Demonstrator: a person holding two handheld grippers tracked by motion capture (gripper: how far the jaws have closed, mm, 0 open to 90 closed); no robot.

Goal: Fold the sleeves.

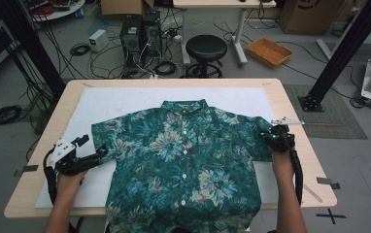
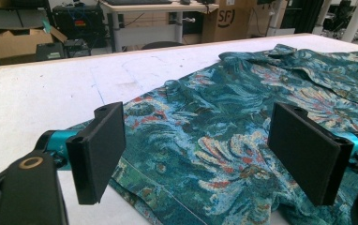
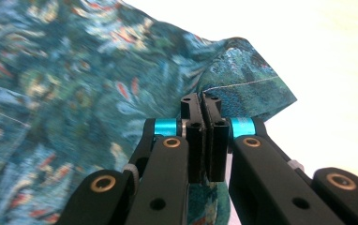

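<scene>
A teal floral short-sleeved shirt lies face up and buttoned on the white mat, collar towards the far edge. My left gripper rests at the tip of the shirt's left sleeve. In the left gripper view it stands open, both black pads wide apart over the sleeve fabric, not pressing on it. My right gripper sits at the right sleeve. In the right gripper view its jaws are shut together on the sleeve's hem, and a fold of cloth rises beyond them.
The wooden table carries the mat, with bare mat on both sides of the shirt. The shirt's bottom hem hangs over the near edge. Beyond the table stand a black stool, computer cases, cables and an orange basket.
</scene>
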